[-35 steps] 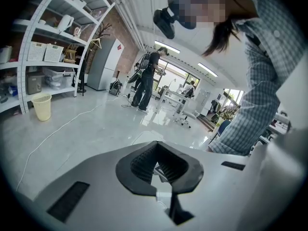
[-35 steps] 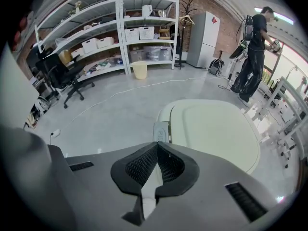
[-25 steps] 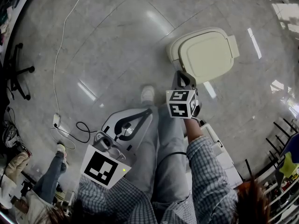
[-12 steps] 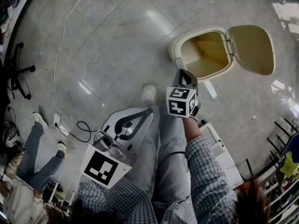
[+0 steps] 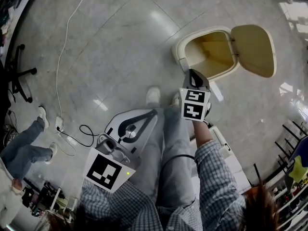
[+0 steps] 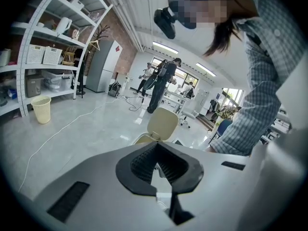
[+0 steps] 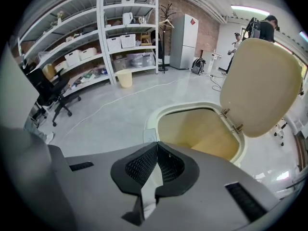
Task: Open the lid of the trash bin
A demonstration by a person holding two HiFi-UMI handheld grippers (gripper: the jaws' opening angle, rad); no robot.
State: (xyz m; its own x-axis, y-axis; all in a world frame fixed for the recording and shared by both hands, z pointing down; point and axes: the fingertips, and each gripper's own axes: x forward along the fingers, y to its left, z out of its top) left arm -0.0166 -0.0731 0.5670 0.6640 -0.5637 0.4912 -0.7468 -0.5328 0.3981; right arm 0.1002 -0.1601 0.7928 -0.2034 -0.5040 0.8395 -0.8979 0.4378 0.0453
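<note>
- Leaning on its two hinges, the cream oval plastic lid (image 5: 252, 49) is standing fully open behind the cream plastic trash bin (image 5: 178, 52). The bin is sitting on the glossy grey floor (image 5: 96, 42) just ahead of the person's feet.
- The right claw (image 7: 156, 146) is hovering just short of the bin's front rim, tips pinched together and carrying nothing.
- The left claw (image 6: 155, 147) is hanging low beside the person's legs, well apart from the bin, likewise pinched closed and empty.
- By the look of it, that lid is going to handle light and stiff: smooth moulded plastic, probably slippery.
- The front lip opposite the hinges is looking like the best place to grip or nudge.
- With the bin's inside showing, the opening is looking done.
</note>
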